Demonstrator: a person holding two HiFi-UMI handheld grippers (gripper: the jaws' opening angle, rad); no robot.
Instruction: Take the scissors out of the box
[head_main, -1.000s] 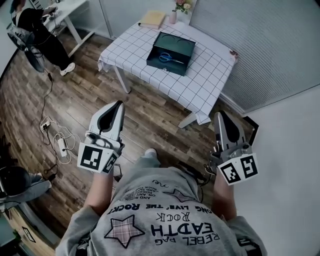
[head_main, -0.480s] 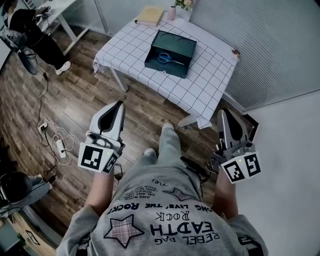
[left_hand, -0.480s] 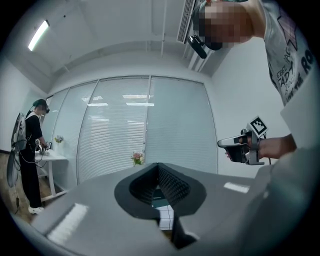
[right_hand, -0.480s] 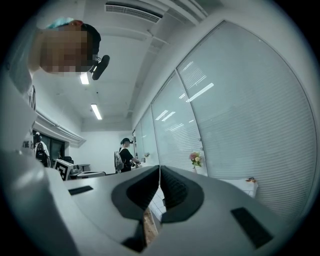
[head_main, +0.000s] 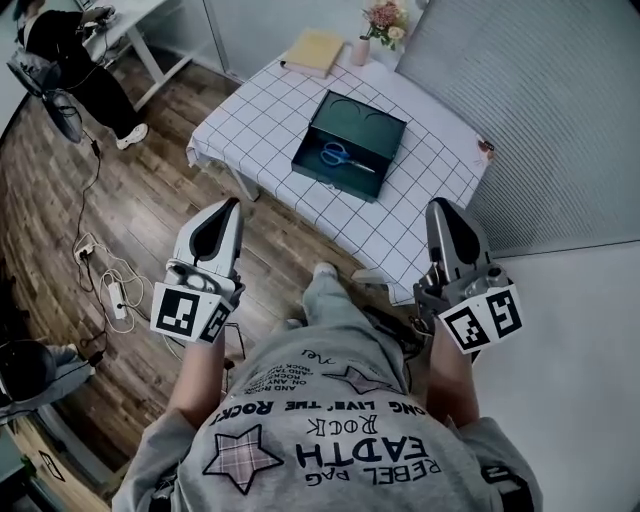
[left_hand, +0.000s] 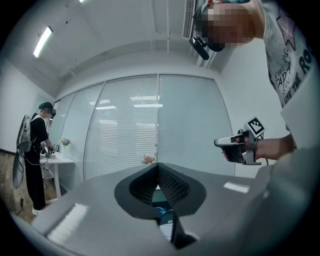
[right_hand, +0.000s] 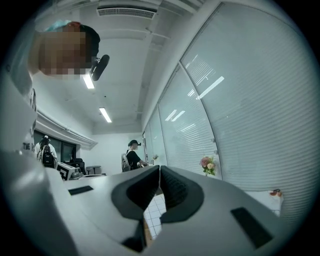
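Wooden plank flooring (head_main: 140, 190) and a wall of pale slatted blinds (head_main: 540, 110) surround the scene. At waist height, the left gripper (head_main: 231, 206) hangs over the floor, its dark ribbed jaws closed tip to tip with nothing between them. The right gripper (head_main: 441, 206) is level with it, jaws likewise pressed together and empty. Between the two shows the person's grey trouser leg (head_main: 328, 305). Ahead stands a small table under a white cloth with a black grid (head_main: 250, 130), apart from both grippers. On it sits an open dark green rectangular box (head_main: 332, 184), and the blue-handled scissors (head_main: 345, 157) lie flat inside. Beyond the box, at the table's far edge, are a yellowish book (head_main: 313, 50) and a pink vase of flowers (head_main: 380, 22)
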